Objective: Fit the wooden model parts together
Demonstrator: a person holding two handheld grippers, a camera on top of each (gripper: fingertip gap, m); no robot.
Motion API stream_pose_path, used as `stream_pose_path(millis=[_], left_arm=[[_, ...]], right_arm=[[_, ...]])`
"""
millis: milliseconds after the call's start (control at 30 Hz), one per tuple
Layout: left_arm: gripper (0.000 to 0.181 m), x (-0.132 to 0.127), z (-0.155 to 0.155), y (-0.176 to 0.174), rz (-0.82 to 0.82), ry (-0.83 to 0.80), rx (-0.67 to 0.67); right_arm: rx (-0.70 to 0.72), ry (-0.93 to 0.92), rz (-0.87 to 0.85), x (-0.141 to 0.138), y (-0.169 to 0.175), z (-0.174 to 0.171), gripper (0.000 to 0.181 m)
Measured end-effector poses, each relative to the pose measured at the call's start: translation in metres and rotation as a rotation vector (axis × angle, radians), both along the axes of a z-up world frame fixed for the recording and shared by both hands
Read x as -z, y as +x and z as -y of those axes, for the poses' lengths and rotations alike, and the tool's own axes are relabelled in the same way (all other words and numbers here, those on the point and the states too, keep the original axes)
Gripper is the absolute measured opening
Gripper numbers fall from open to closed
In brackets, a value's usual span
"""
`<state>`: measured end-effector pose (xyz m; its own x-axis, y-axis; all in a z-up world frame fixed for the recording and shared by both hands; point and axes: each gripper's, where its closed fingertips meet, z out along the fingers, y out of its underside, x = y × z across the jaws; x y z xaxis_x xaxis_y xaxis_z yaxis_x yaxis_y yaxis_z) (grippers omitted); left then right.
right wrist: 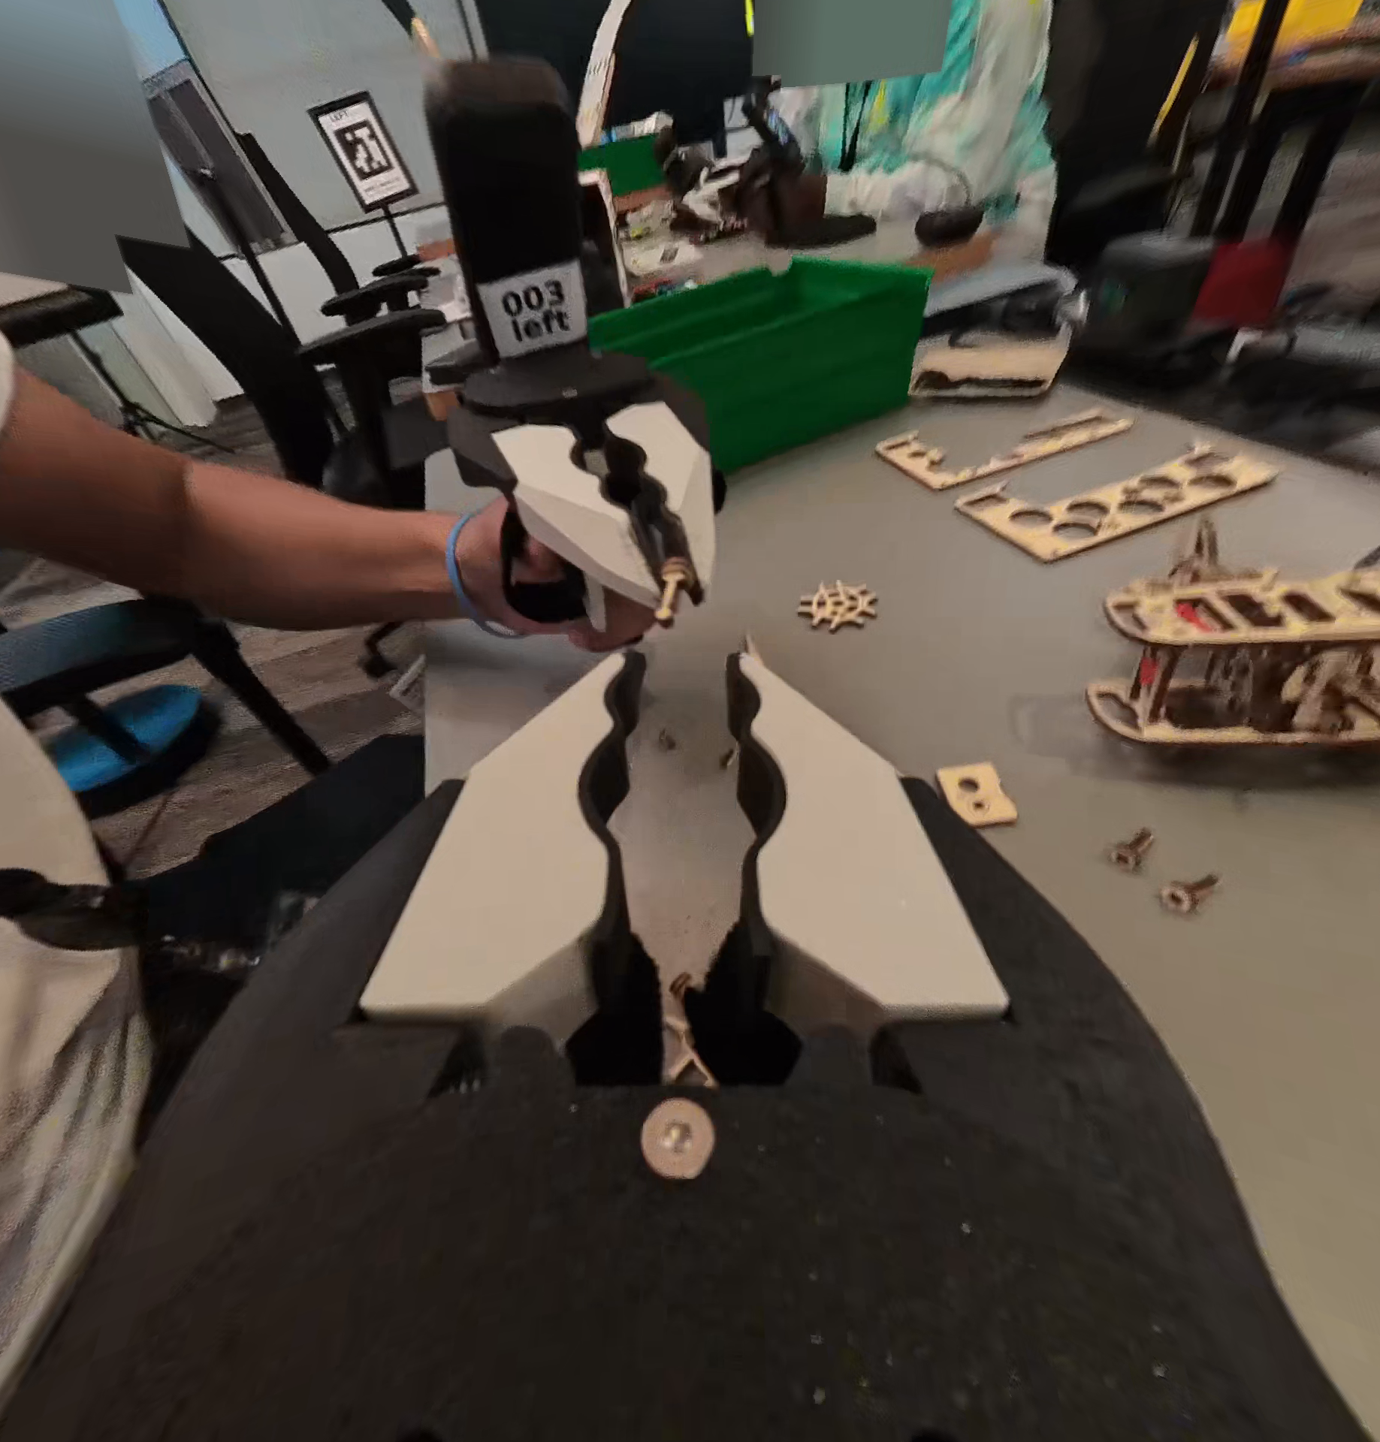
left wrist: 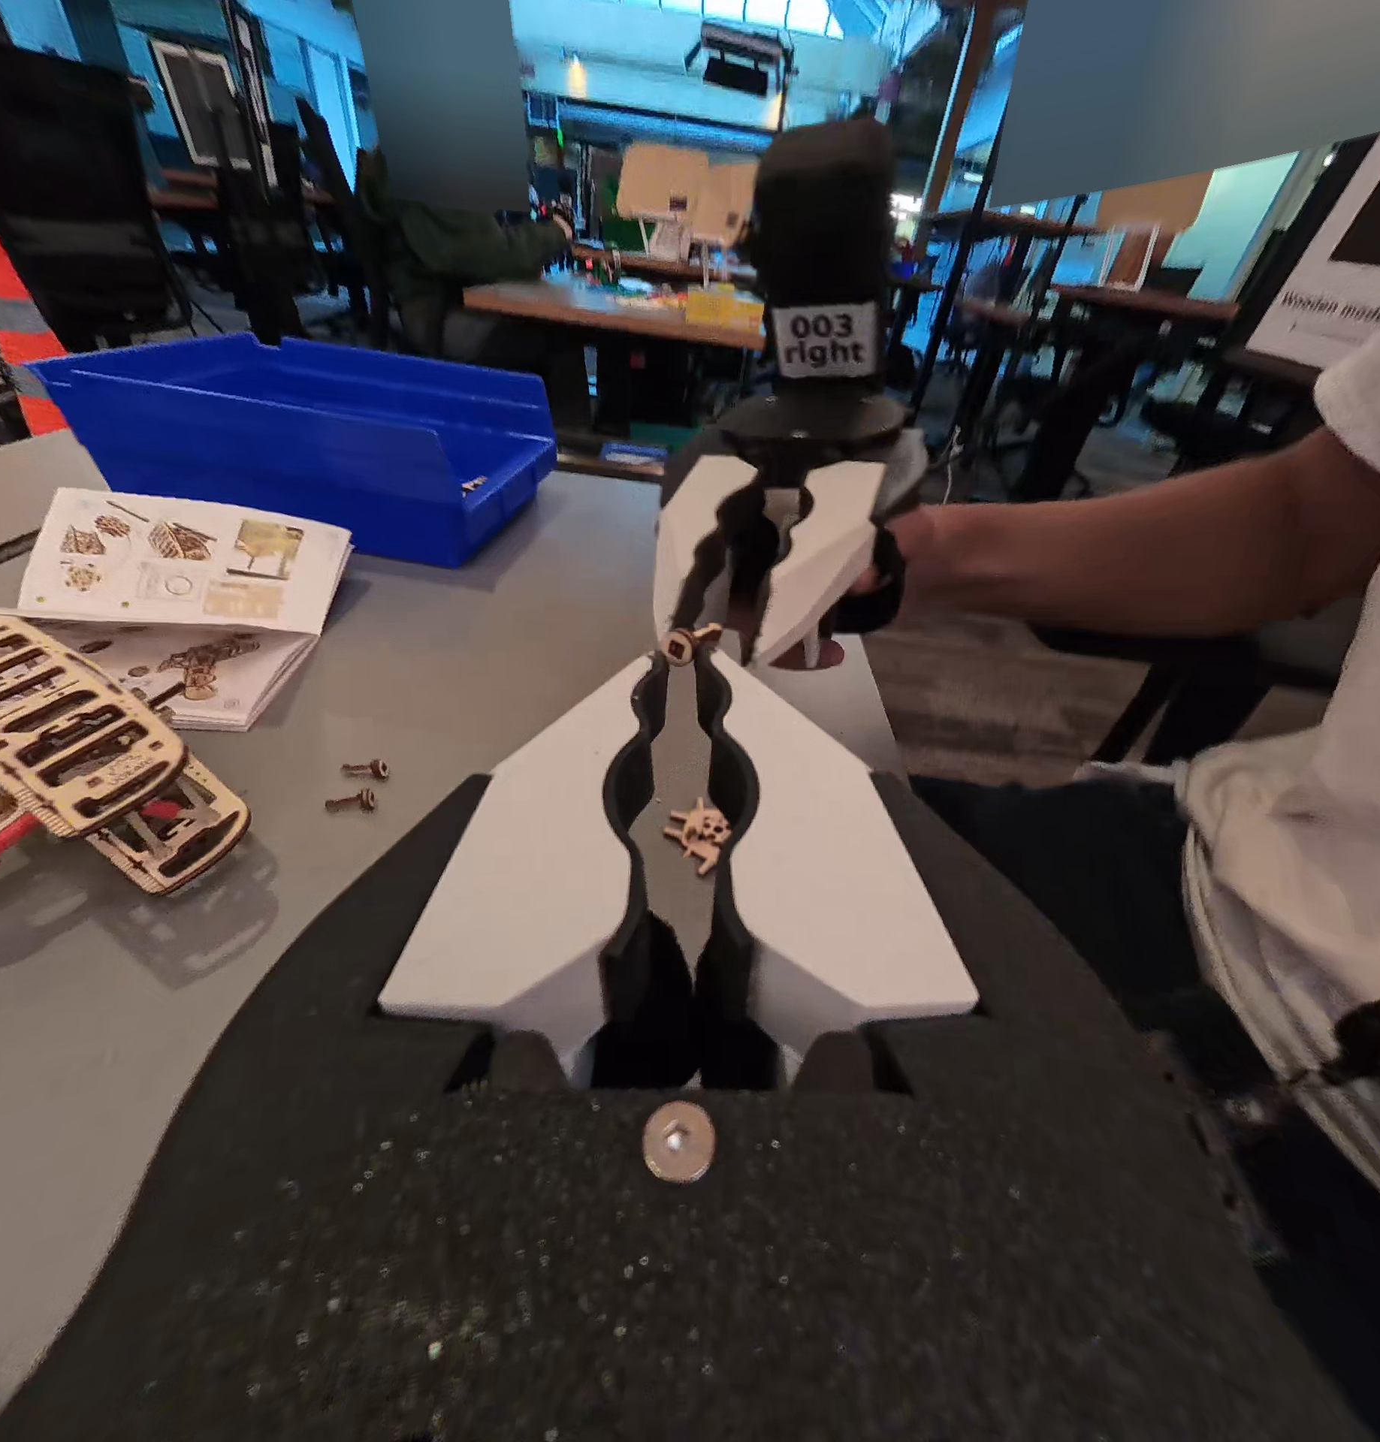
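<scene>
While the person holds a tool in each hand above the grey desk (left wrist: 452, 655), the left gripper (left wrist: 680, 651) has its fingers pinched onto a small wooden pin (left wrist: 680, 648) with a round head; in the right wrist view the same pin (right wrist: 671, 597) sticks out of those tips, pointing down toward 7 o'clock. The right gripper (right wrist: 685, 663) stands with its fingers spread apart and nothing between them; in the left wrist view it hangs at 12 o'clock, just beyond the pin.

On the desk below the left gripper lies a small spoked wooden wheel (left wrist: 698, 833), seen between its fingers. In the right wrist view that wheel (right wrist: 837, 605) sits at about 1 o'clock from the right gripper's tips. A half-built wooden plane (right wrist: 1256, 663) rests at 3 o'clock, with two loose pins (right wrist: 1162, 870) near it at 4 o'clock and punched-out wooden sheets (right wrist: 1108, 507) behind at 2 o'clock, near a green bin (right wrist: 788, 351).

From the left wrist view, an open instruction booklet (left wrist: 179, 585) lies at 10 o'clock, a blue bin (left wrist: 304, 437) behind it.
</scene>
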<state>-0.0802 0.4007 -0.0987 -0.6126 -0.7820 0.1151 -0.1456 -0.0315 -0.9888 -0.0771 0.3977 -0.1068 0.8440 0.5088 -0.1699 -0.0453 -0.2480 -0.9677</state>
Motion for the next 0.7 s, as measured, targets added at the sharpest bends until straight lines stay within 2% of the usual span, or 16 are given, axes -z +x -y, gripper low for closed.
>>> stream_pose_path(millis=[133,300,333,400,700], left_arm=[[0.005,0.000,-0.003,0.004,0.014,-0.022,-0.001],[0.005,-0.001,-0.004,0.005,0.008,-0.048,0.009],[0.005,-0.001,-0.003,0.005,0.007,-0.049,0.014],[0.004,0.001,-0.001,0.005,0.006,-0.023,0.013],[0.005,0.004,0.002,0.003,0.002,0.075,0.012]], right_arm=[[0.053,0.041,0.062,-0.011,-0.001,-0.008,0.016],[0.064,0.022,0.145,-0.004,0.000,-0.010,0.008],[0.063,0.033,0.158,-0.004,-0.002,-0.009,0.002],[0.091,0.072,0.187,-0.008,0.000,-0.008,0.001],[0.059,0.026,0.181,-0.002,-0.002,0.000,0.000]])
